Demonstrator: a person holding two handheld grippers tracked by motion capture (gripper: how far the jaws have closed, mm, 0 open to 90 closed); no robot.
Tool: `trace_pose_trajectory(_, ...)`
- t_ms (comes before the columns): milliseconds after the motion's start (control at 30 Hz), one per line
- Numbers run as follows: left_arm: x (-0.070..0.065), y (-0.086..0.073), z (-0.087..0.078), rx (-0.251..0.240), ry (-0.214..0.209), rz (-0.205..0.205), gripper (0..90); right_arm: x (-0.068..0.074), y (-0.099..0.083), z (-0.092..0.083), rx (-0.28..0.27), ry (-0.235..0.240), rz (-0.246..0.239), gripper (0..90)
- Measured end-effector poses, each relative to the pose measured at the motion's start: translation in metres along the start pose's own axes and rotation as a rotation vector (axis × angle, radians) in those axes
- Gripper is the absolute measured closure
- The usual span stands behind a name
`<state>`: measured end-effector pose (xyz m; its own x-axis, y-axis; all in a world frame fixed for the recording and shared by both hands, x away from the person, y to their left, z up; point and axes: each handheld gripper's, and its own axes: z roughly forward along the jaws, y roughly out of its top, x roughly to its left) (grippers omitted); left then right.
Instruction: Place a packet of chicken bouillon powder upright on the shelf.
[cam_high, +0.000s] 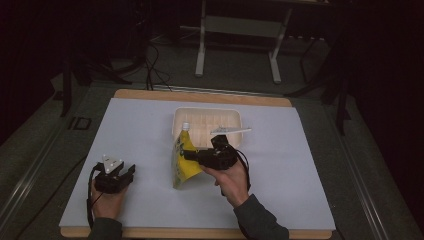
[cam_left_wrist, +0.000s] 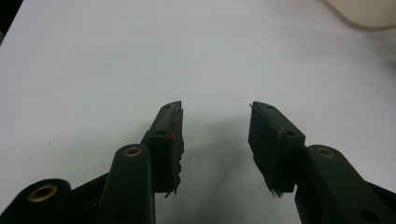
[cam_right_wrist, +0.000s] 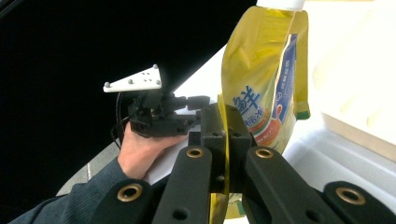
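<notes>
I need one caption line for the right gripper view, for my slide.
Right claw shut on the edge of a yellow spouted pouch, cream tray beside it, left claw open farther off.

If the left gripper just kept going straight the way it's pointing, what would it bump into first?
Probably nothing soon. The left gripper is open, with only bare white table ahead. The tray lies off to one side of its line, though how far is hard to judge.

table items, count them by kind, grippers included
grippers: 2, left gripper open, right gripper shut on the pouch
yellow pouch: 1
cream tray: 1
total: 4
</notes>
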<state>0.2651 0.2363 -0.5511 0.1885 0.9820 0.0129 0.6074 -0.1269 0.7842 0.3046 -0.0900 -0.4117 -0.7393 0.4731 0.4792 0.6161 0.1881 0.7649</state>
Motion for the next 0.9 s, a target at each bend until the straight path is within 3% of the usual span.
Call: trace_pose_trajectory(900, 0.0, 0.0, 0.0, 0.005, -0.002, -0.003, 54.9, 0.01, 0.034, -0.015, -0.051, -0.064, -0.086, 90.0)
